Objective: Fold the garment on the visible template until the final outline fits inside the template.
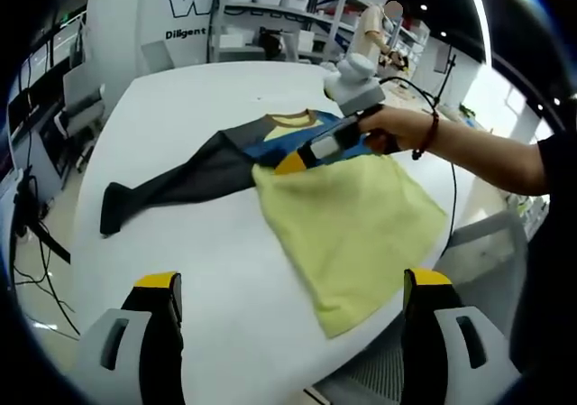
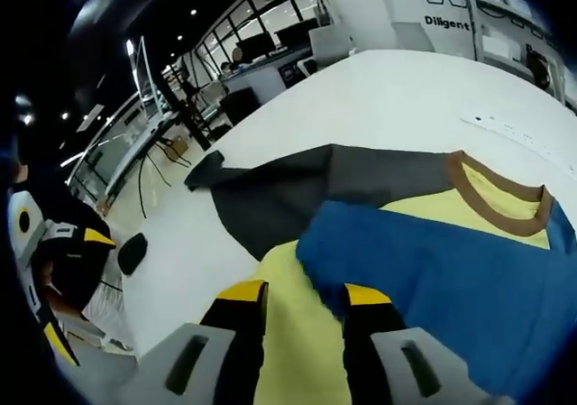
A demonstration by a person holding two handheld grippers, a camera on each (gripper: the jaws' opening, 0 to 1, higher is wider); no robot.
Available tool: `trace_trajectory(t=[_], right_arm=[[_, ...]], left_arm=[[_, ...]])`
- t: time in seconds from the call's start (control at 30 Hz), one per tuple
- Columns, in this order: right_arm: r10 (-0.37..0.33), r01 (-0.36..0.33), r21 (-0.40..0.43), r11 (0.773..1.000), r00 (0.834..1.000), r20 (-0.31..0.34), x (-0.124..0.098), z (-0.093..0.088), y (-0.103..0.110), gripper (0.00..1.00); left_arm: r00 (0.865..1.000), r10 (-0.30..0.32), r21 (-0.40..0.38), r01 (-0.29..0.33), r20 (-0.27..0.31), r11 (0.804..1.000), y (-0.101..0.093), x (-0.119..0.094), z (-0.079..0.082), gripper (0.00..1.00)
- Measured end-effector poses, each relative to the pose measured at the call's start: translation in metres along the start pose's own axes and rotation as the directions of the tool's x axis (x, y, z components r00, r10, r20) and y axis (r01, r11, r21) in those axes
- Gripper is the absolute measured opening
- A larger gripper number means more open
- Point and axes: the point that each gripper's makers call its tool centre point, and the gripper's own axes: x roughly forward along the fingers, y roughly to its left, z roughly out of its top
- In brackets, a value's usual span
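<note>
Looking along the left gripper view, the garment [image 1: 297, 188] is seen spread on the white table [image 1: 180, 270], its yellow body toward the near right edge and one dark grey sleeve [image 1: 171, 188] stretched out to the left. The left gripper [image 1: 293, 297] is held wide apart above bare table, with nothing between its jaws. The right gripper [image 1: 306, 157], carried by a person's hand [image 1: 397, 130], is set down at the blue part near the collar. No template outline can be made out on the table.

In the right gripper view, the right gripper [image 2: 302, 297] is narrowed, and yellow cloth lies between its jaws beside the blue fold [image 2: 433, 279]; a firm pinch cannot be confirmed. The folding is judged barely under way: the grey sleeve is unfolded. The garment's right side is cut off here.
</note>
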Motion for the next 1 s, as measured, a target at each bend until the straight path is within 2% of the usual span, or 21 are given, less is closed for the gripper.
trace_trajectory(t=[0.2,0.27,0.4,0.7,0.8,0.83,1.0], right_arm=[[0.000,0.000,-0.007,1.000,1.000,0.015,-0.003,0.003,-0.001,0.31],[-0.008,0.008,-0.002,1.000,0.999,0.051,-0.007,0.009,-0.002,0.35],[-0.028,0.030,-0.021,0.999,0.996,0.083,-0.013,0.014,-0.005,0.48],[-0.096,0.099,-0.015,0.995,0.988,0.124,-0.032,0.017,-0.023,0.71],[-0.104,0.105,-0.005,0.994,0.988,0.112,-0.036,0.014,-0.026,0.74],[-0.122,0.124,-0.002,0.992,0.984,0.129,-0.048,0.014,-0.032,0.75],[-0.149,0.149,0.007,0.989,0.978,0.144,-0.066,0.013,-0.044,0.75]], left_arm=[[1.000,0.003,-0.004,-0.003,0.005,1.000,0.004,0.000,0.002,0.99],[1.000,0.006,-0.006,-0.006,0.013,1.000,0.005,0.000,0.003,0.99],[1.000,0.009,-0.009,-0.009,0.021,1.000,0.002,0.000,0.005,0.99],[0.999,0.011,-0.007,-0.010,0.031,1.000,-0.005,-0.001,0.006,0.99],[0.999,0.010,-0.001,-0.010,0.035,1.000,-0.006,-0.001,0.006,0.99],[0.999,0.018,0.004,-0.018,0.035,1.000,-0.005,-0.002,0.006,0.99],[0.999,0.023,0.001,-0.023,0.040,1.000,-0.005,-0.004,0.006,0.99]])
